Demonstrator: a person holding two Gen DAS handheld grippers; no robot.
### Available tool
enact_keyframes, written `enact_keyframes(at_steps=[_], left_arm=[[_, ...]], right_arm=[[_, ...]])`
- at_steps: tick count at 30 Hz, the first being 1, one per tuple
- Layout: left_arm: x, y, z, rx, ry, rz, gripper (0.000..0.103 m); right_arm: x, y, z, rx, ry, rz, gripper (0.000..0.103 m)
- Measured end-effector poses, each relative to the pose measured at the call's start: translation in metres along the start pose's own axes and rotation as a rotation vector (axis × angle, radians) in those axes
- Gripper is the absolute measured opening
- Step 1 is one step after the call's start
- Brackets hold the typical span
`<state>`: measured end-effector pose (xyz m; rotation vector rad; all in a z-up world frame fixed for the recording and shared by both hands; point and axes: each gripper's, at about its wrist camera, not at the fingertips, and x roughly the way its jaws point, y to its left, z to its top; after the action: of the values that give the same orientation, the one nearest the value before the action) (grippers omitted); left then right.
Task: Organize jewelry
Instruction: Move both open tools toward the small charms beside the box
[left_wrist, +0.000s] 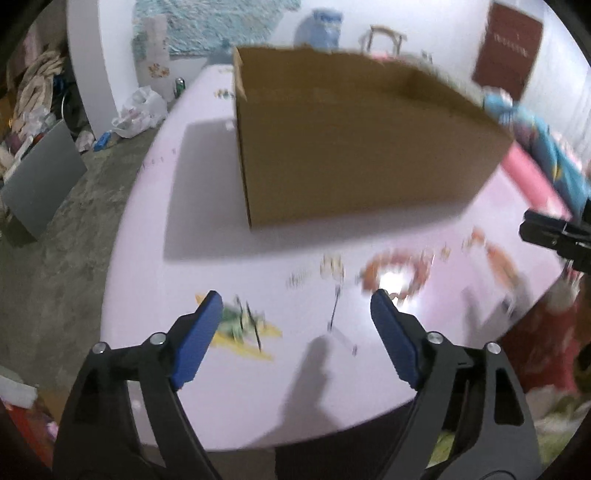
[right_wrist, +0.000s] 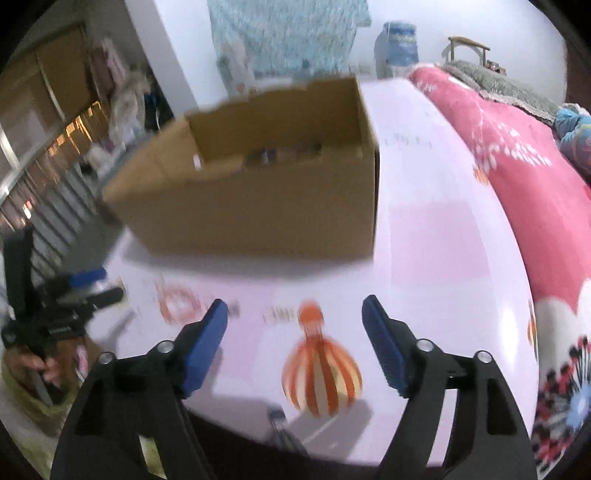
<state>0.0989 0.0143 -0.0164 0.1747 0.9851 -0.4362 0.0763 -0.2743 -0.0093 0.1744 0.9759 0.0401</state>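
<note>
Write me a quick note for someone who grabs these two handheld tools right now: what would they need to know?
Left tool: open, empty, hovering over the pale pink tabletop.
Right tool: open, empty, also above the table.
Open brown cardboard box: stands mid-table, behind both tools; some things lie inside, too blurred to name.
Loose pieces on the table: a green-and-yellow cluster near the left tool's left finger, and an orange-red beaded loop to the right. Some orange shapes may be tablecloth print.
Done: cannot tell. Left: loose pieces still await sorting.

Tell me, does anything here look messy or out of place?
Yes: small jewelry pieces lie scattered loose on the pink table in front of the cardboard box rather than inside it. The blur hides finer details.
</note>
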Motion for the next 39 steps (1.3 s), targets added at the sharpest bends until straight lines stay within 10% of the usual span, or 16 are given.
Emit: enact_keyframes(at_steps=[10,39], left_arm=[[0.024,0.005,-0.01,-0.009,0.077,0.086,0.095],[0.031,0.007,-0.005,-0.02,0.071,0.076,0.096]], right_arm=[[0.034,0.012,-0.024,-0.068,0.085,-0.164,0.092],[0.038,0.004,-0.025,-0.034,0.068,-0.162,0.096]])
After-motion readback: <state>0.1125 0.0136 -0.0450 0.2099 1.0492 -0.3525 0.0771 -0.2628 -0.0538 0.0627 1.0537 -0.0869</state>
